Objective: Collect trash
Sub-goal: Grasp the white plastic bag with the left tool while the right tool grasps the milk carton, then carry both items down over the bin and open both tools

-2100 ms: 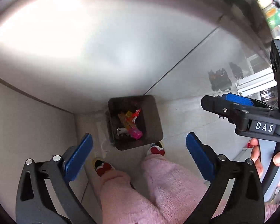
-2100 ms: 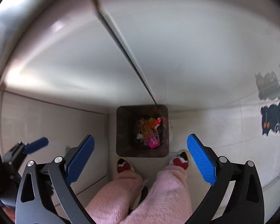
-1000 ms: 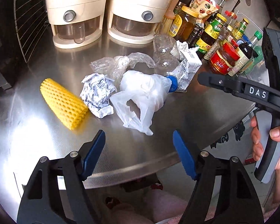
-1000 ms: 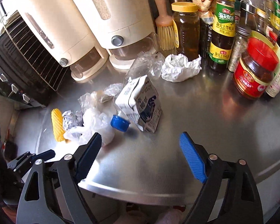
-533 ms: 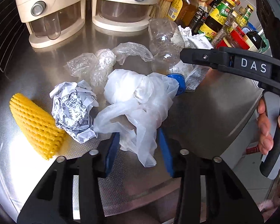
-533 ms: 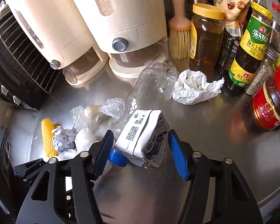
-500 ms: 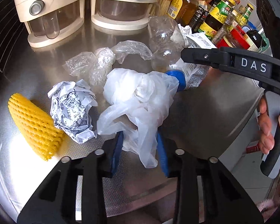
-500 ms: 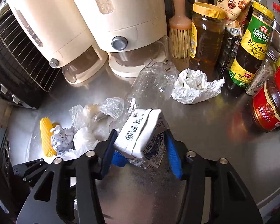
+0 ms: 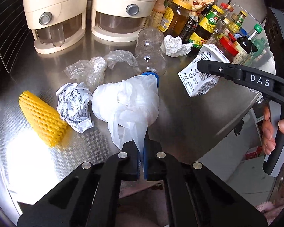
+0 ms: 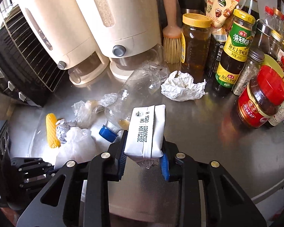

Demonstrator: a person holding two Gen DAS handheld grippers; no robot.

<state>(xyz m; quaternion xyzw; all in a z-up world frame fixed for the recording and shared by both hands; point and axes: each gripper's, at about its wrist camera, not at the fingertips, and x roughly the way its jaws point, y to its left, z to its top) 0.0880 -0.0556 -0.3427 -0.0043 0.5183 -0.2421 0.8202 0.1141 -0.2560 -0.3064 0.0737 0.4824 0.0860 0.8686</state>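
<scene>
My left gripper [image 9: 142,151] is shut on the tail of a white plastic bag [image 9: 126,102] that lies on the steel counter [image 9: 189,117]. My right gripper [image 10: 144,153] is shut on a white milk carton [image 10: 147,130], held just above the counter; the carton also shows in the left wrist view [image 9: 198,77]. Still on the counter lie a clear plastic bottle with a blue cap [image 9: 150,54], a crumpled printed paper [image 9: 73,104], a yellow foam net [image 9: 41,117], clear plastic wrap [image 9: 92,68] and a crumpled white tissue [image 10: 181,89].
Two cream dispensers [image 9: 81,11] stand at the back. A brush [image 10: 171,34], sauce bottles and jars [image 10: 234,53] crowd the back right, with a red-lidded jar [image 10: 261,100] nearest. A black rack appliance [image 10: 22,56] stands at the left. The counter's front edge runs below both grippers.
Both grippers have closed: the left on the plastic bag's tail, the right on the milk carton. The carton has lifted off the counter and away from the bottle.
</scene>
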